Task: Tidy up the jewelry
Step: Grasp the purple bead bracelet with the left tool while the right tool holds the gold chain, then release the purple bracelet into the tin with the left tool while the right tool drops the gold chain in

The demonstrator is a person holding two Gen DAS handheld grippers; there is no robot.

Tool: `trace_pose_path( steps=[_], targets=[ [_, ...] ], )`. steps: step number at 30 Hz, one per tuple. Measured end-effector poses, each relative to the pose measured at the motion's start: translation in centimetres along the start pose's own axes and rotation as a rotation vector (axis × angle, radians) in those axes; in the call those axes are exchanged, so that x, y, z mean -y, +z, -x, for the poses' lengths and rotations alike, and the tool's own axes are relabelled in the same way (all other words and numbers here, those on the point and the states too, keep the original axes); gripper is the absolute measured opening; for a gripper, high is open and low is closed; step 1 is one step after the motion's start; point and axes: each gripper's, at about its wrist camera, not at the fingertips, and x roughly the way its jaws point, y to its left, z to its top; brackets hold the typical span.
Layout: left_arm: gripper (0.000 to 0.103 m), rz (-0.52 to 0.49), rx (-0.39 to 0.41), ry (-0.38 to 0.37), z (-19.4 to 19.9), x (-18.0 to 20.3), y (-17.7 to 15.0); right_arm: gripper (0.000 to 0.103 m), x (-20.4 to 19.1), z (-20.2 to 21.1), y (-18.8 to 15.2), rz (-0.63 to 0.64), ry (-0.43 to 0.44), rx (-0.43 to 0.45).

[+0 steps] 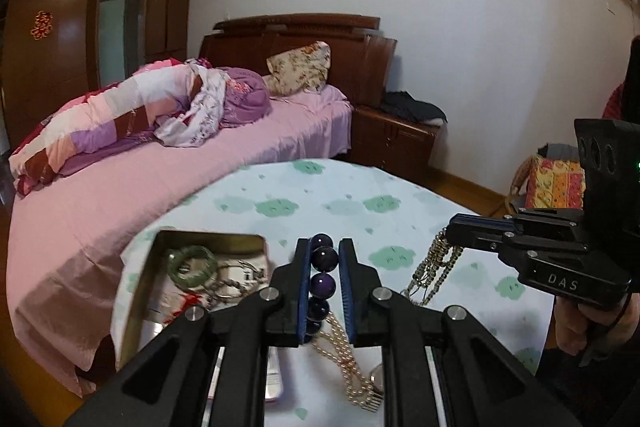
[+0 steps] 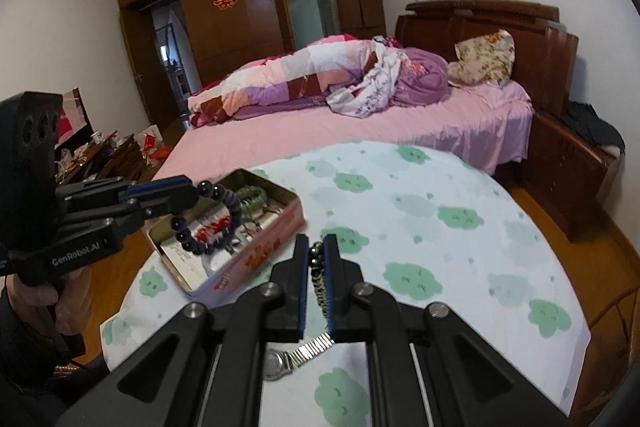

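Observation:
My left gripper (image 1: 325,247) is shut on a dark purple bead bracelet (image 1: 322,281); in the right wrist view the bracelet (image 2: 224,219) hangs from it (image 2: 192,193) above the open tin box (image 2: 256,247). The tin box (image 1: 136,291) holds a green bangle (image 1: 192,263), a brown bead string and other pieces. My right gripper (image 2: 316,245) is shut on a metallic chain necklace (image 2: 318,283), which dangles in the left wrist view (image 1: 434,267) above the table. A pearl necklace (image 1: 348,367) and a silver watch (image 2: 288,359) lie on the cloth.
The table has a white cloth with green cloud prints (image 2: 440,227). A pink bed (image 2: 360,131) with a quilt stands behind it, a wooden nightstand (image 1: 396,143) beside the bed, wardrobes at the back. A cluttered low table (image 2: 104,155) is at the left.

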Motion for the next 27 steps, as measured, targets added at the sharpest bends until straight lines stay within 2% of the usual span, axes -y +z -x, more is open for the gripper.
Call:
trace_pose_path(
  steps=[13,27],
  targets=[
    [0.013,0.055,0.045,0.096,1.9,-4.8,0.5,0.009,-4.9,-2.1,3.7,0.120,0.065,0.027],
    [0.013,0.110,0.029,0.160,1.8,-8.9,-0.6,0.009,-8.7,-4.6,4.9,0.181,0.140,0.016]
  ],
)
